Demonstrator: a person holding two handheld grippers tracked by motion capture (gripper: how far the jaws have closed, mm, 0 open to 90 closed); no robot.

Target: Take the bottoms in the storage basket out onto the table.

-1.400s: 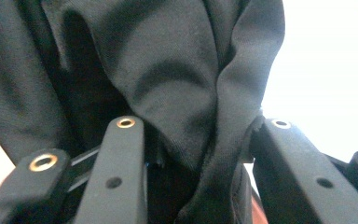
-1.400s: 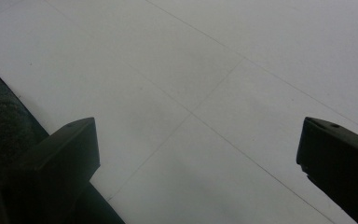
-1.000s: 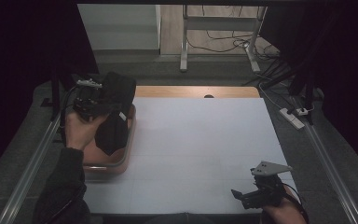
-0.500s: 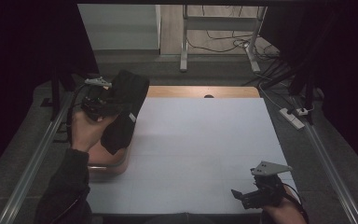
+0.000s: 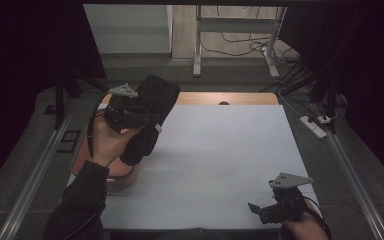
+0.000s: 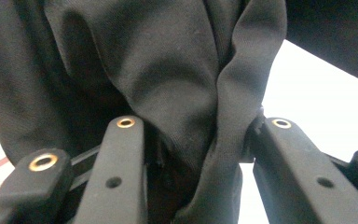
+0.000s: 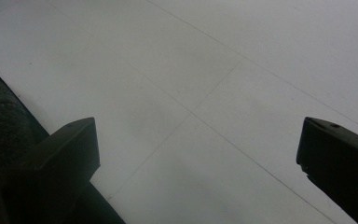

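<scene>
Your left claw (image 5: 130,111) was raised above the left side of the white tabletop (image 5: 220,165), its jaws clamped on a fold of a black cloth (image 5: 152,110). The cloth hung from the claw, its upper part bunched beside your hand and its lower end drooping toward an orange-brown tray (image 5: 122,176) at the tabletop's left edge. In the left gripper view, the cloth (image 6: 168,79) was pinched between the two jaws. Your right claw (image 5: 275,207) rested low near the front right corner, jaws spread wide apart, holding nothing, over bare tabletop (image 7: 205,93).
</scene>
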